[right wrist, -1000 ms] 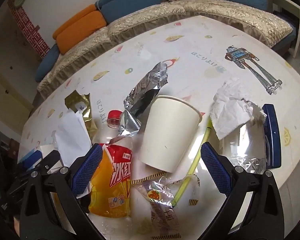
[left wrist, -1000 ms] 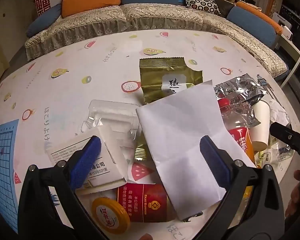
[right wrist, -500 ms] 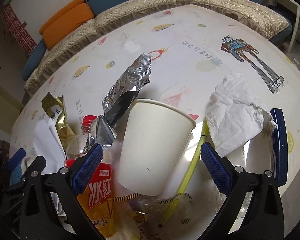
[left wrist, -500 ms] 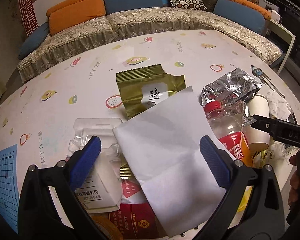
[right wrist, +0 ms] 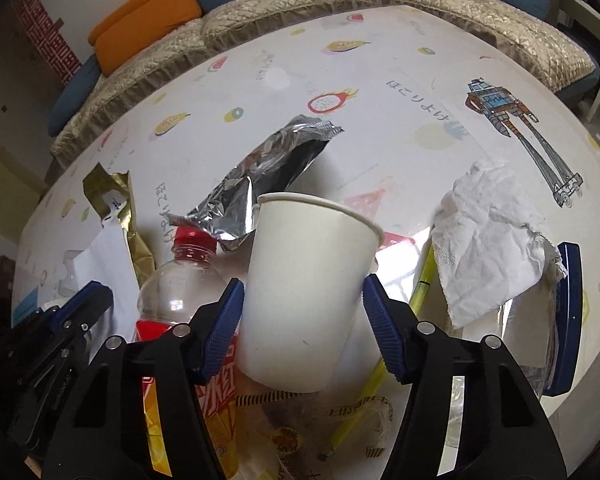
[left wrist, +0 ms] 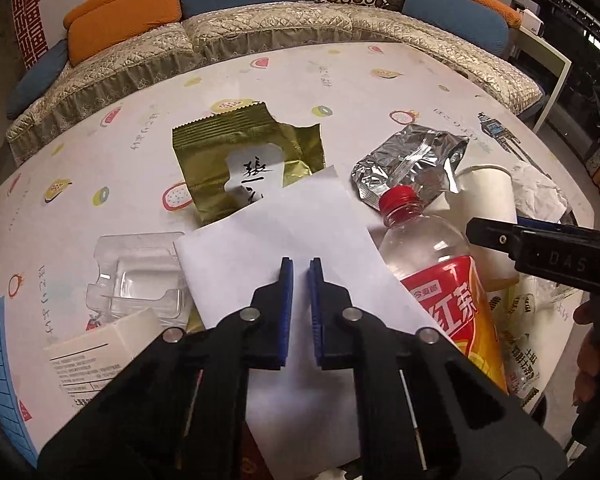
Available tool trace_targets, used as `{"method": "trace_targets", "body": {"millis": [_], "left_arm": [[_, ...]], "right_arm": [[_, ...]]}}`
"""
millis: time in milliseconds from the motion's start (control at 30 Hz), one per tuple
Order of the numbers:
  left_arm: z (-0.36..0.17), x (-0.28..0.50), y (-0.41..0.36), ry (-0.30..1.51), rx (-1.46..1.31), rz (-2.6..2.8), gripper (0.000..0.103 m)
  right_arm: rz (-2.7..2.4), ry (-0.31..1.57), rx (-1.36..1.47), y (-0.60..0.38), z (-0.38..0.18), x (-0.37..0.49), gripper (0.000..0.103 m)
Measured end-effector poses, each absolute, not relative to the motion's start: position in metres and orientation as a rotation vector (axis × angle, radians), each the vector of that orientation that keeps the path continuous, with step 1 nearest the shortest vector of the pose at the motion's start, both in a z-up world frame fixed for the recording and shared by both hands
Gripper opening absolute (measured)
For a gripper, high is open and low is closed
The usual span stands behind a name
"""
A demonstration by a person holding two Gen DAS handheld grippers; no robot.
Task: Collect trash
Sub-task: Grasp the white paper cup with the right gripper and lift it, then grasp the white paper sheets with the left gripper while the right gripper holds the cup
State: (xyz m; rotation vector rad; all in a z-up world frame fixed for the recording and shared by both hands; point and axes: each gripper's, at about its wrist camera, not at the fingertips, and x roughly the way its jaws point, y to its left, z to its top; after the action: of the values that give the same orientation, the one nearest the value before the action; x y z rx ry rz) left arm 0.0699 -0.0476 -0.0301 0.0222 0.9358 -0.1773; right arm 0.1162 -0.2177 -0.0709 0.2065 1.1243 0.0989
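My left gripper (left wrist: 300, 266) is shut on a white sheet of paper (left wrist: 284, 232), its blue pads pinching the middle of the sheet, which lies over other litter. A white paper cup (right wrist: 304, 272) lies tilted on the pile, rim pointing away. My right gripper (right wrist: 302, 292) has its jaws closing around it, and both pads touch the cup's sides. Beside the cup lies a clear bottle (right wrist: 176, 280) with a red cap and a red-orange label. The right gripper's black finger (left wrist: 540, 248) shows at the left wrist view's right edge, by the cup (left wrist: 488, 196).
On the patterned table (left wrist: 340, 80) lie a gold wrapper (left wrist: 236, 148), a silver foil bag (left wrist: 408, 160), a clear plastic tray (left wrist: 136, 276), a white box (left wrist: 96, 356), a crumpled tissue (right wrist: 492, 240) and a yellow straw (right wrist: 420, 280). A sofa (left wrist: 260, 28) runs behind the table.
Both grippers moved forward and down onto the pile. The left jaws went from wide open to shut on the paper. The right jaws narrowed from wide open onto the cup.
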Motion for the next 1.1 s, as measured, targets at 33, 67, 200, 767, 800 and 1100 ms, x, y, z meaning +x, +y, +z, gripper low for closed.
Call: {"method": "trace_targets", "body": {"millis": [33,67,200,767,800,1100], "left_arm": [[-0.029,0.07,-0.048,0.932,0.02,-0.186,0.002],[-0.029,0.07,-0.049,0.932,0.024,-0.185,0.0],[-0.025,0.066,-0.045,0.912,-0.002,-0.192,0.0],[-0.005,0.061,-0.024,0.88,-0.033,-0.149,0.077],[-0.005,0.061,-0.023,0.865,-0.028,-0.139,0.077],[-0.036,0.098,-0.036,0.964,0.047,-0.127,0.096]], "right_arm": [[0.1,1.125,0.211,-0.219,-0.07,0.116,0.059],[0.104,1.126,0.218,-0.22,-0.07,0.115,0.058],[0.124,1.113,0.242,-0.222,-0.064,0.109,0.057],[0.183,0.984,0.248,-0.243,0.002,0.059,0.056],[0.19,0.985,0.247,-0.242,0.001,0.058,0.056],[0.22,0.999,0.252,-0.24,-0.015,0.068,0.056]]}}
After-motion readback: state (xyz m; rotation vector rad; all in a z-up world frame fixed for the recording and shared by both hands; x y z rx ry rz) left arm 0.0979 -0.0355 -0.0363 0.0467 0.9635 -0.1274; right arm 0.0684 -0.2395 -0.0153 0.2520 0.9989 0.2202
